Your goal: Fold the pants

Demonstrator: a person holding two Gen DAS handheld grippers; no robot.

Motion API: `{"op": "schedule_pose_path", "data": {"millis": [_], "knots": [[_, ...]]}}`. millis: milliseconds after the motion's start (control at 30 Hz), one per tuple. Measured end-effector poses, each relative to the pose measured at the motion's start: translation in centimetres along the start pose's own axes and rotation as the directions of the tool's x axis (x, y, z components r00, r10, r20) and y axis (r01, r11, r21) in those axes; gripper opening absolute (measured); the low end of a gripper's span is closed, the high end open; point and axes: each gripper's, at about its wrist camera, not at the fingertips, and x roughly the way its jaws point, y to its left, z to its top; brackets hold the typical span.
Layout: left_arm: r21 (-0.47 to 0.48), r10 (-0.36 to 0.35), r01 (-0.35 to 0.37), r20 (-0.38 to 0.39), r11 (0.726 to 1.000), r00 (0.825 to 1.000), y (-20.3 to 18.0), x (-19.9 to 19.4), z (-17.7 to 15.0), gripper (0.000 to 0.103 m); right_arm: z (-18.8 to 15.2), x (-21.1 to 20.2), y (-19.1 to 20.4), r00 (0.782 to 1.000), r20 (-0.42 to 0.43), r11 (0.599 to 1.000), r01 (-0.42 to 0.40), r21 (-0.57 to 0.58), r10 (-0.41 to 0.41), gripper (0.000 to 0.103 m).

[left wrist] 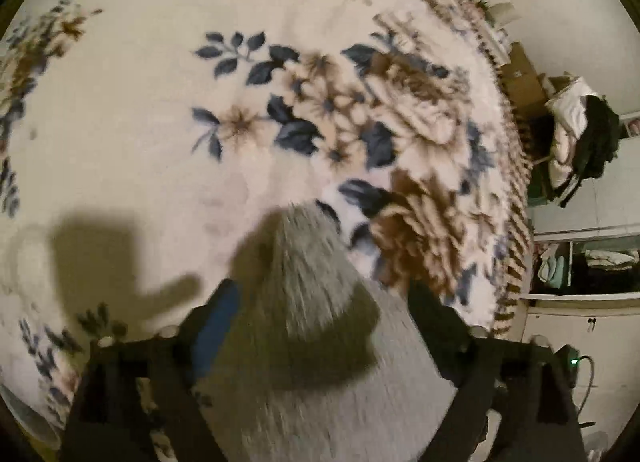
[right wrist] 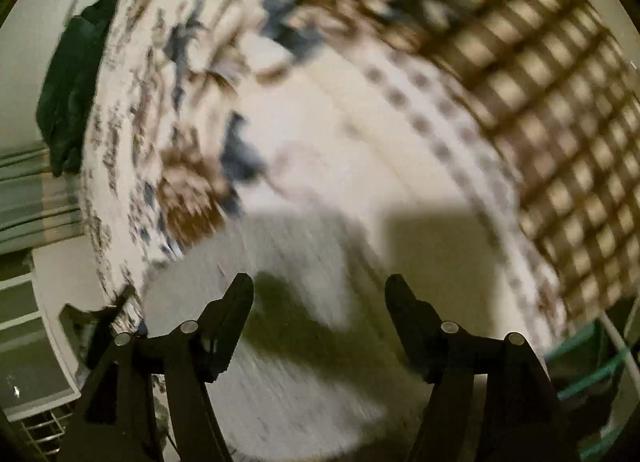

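Grey pants lie on a cream blanket patterned with navy leaves, brown flowers and a brown-checked border.

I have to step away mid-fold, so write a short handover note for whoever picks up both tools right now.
Left tool: fingers apart, grey pants bunched between them; whether it grips is unclear.
Right tool: open, holding nothing, poised over the pants.
Pants lie on the floral blanket, a narrow end pointing away in the left wrist view. Both views are blurred.
Done: no finished fold is visible.
Left: probably straighten the pants, fold, then release.
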Motion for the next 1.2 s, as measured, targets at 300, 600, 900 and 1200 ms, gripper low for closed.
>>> {"op": "schedule_pose_path", "data": {"millis": [300, 600, 900, 1200], "knots": [[-0.004, 0.067, -0.068, -0.075, 0.998, 0.995, 0.7, -0.1, -6.6, 0.099, -6.6, 4.2, -6.9, 0.971, -0.127, 0.975, 0.211, 0.068, -0.201, 0.07], [-0.007, -0.031, 0.03, -0.089, 1.0, 0.996, 1.9, 0.0, -8.7, 0.1, -7.0, 2.5, -6.9, 0.974, -0.046, 0.975, -0.222, 0.023, 0.223, 0.102], [-0.068, -0.184, 0.175, -0.153, 0.982, 0.971, 3.6, 3.1, -9.1, 0.103, -6.6, 9.6, -6.0, 0.892, -0.142, 0.901, -0.434, -0.01, 0.429, 0.103], [-0.056, -0.249, 0.244, -0.124, 0.968, 0.961, 3.2, 2.2, -9.0, 0.066, -6.7, 9.7, -2.6, 0.898, -0.115, 0.897, -0.434, -0.079, 0.424, 0.065]]}}
